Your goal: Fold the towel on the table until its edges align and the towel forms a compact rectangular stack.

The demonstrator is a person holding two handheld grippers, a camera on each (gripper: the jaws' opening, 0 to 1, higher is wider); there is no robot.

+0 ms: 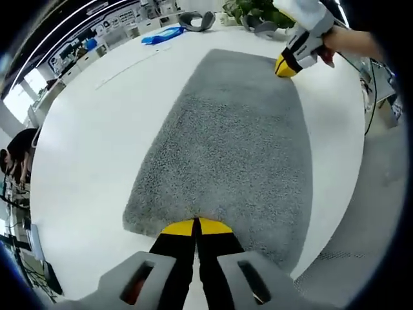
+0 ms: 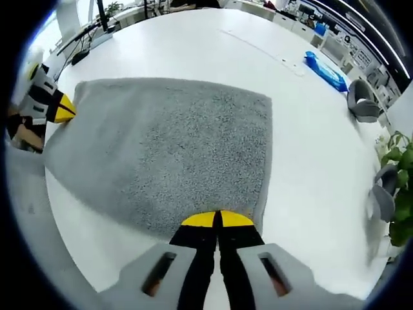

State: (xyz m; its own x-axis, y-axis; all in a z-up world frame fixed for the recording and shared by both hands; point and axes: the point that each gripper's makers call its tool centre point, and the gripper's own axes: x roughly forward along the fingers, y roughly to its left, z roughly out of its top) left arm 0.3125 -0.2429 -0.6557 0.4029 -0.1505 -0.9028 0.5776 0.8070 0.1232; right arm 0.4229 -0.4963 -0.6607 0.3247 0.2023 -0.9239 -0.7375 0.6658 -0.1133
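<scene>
A grey towel (image 1: 232,142) lies flat and spread out on the round white table (image 1: 84,148). My left gripper (image 1: 197,226) rises from the bottom of the left gripper view, its yellow-tipped jaws pressed together on the middle of the towel's near short edge. At the towel's far corner my right gripper (image 1: 286,66) is held by a person's hand (image 1: 352,42). In the right gripper view the towel (image 2: 168,142) stretches away from my right gripper (image 2: 217,219), whose jaws are closed on the near edge by a corner. My left gripper (image 2: 57,108) pinches the towel's left edge there.
A blue packet (image 1: 161,35) (image 2: 326,70), a grey curved object (image 1: 197,20) (image 2: 361,100) and a plant (image 1: 248,10) (image 2: 403,155) sit near the table's far rim. A thin white strip (image 1: 126,68) lies on the table. The table edge and grey floor (image 1: 381,194) run close to the towel's side.
</scene>
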